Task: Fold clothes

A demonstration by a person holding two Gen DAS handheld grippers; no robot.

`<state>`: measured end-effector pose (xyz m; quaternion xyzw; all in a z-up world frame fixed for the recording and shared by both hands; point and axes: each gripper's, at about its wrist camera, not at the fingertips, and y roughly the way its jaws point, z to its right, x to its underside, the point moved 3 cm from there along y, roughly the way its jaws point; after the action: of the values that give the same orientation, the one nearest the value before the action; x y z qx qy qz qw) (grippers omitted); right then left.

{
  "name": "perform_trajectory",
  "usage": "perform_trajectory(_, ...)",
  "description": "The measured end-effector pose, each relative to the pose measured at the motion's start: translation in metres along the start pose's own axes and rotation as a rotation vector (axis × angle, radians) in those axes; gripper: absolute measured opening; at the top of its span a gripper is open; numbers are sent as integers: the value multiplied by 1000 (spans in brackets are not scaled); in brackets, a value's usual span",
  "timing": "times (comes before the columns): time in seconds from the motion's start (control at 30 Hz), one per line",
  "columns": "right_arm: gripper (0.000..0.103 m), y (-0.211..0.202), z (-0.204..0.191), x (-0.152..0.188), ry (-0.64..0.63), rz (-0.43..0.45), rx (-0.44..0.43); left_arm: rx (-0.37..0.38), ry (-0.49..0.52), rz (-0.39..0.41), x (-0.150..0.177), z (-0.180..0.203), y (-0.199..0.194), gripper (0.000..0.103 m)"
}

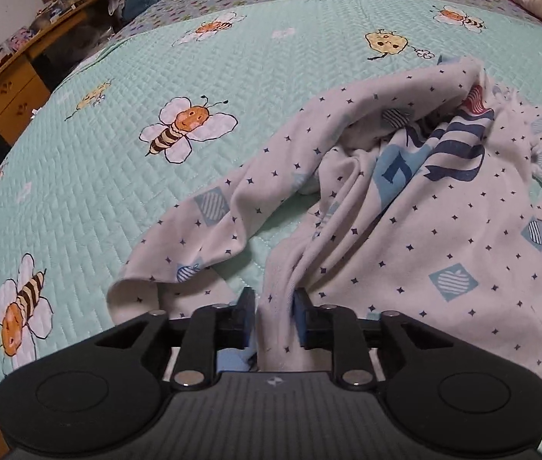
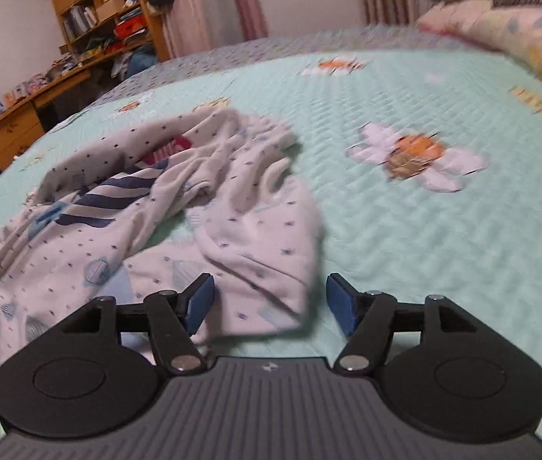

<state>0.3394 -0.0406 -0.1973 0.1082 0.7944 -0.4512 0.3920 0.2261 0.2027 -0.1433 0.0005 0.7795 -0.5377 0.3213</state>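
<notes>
Garment crumpled on the bee-print bedspread, pinched at its near edge.
The left gripper, held low and level, clamps a bunched fold between narrowed fingers. The right gripper hovers wide apart over the garment's near corner, gripping nothing.

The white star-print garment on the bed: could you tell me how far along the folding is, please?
Nothing looks folded yet: the garment lies crumpled on the green bee-print quilt. In hand: the left tool is shut on a bunched edge of it, while the right tool is open, with a loose edge between its fingers. Spreading it flat and every fold remain.
</notes>
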Motion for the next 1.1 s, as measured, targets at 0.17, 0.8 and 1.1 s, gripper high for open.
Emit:
perform_trajectory(0.17,10,-19,-5,-28,-146,56,131,98,18,-31,6,4,-3,34)
perform_trajectory(0.8,64,-64,36,-1,348,120,-33,306,76,10,20,20,-37,53)
perform_trajectory(1.1,65,-10,-62,65,441,-101,-448,286,-3,39,17,-8,-50,57)
